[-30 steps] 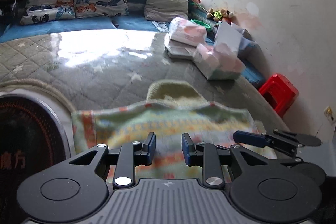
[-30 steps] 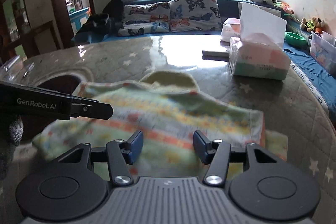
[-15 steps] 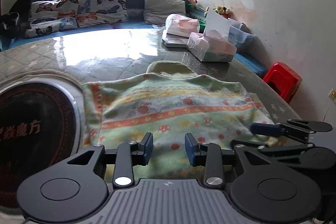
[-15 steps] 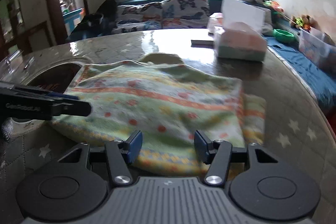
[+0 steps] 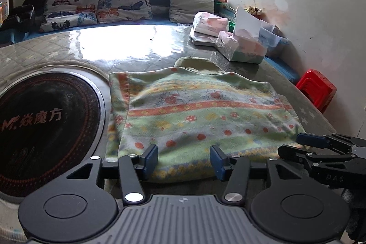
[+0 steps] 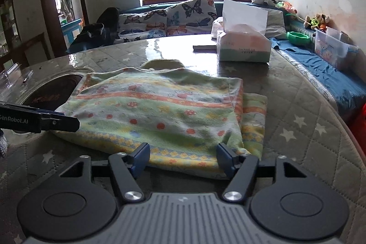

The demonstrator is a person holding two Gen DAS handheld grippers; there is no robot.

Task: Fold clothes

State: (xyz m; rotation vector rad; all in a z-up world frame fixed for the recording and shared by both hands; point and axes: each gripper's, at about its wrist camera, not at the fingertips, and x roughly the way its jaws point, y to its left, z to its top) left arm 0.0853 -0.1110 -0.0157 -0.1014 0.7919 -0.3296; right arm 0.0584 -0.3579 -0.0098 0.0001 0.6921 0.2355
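A green fleece garment [image 5: 196, 116] with orange and yellow patterned bands lies folded flat on the table; it also shows in the right wrist view [image 6: 160, 111]. Its collar points to the far side. A lower layer sticks out at its right edge [image 6: 254, 120]. My left gripper [image 5: 184, 159] is open and empty, low at the garment's near hem. My right gripper [image 6: 183, 157] is open and empty at the same hem, further right. Each gripper shows in the other's view: the right one [image 5: 320, 148] and the left one [image 6: 39, 121].
A round black cooktop [image 5: 43, 120] is set into the quilted table [image 6: 297, 106] left of the garment. Tissue boxes [image 6: 243, 47] and a flat tablet stand at the far right. A red stool [image 5: 316, 89] stands beside the table. A cushioned bench lies beyond.
Both grippers have drawn back toward the near hem and dropped lower. The left gripper's jaws have opened wider. The garment now lies settled and flat.
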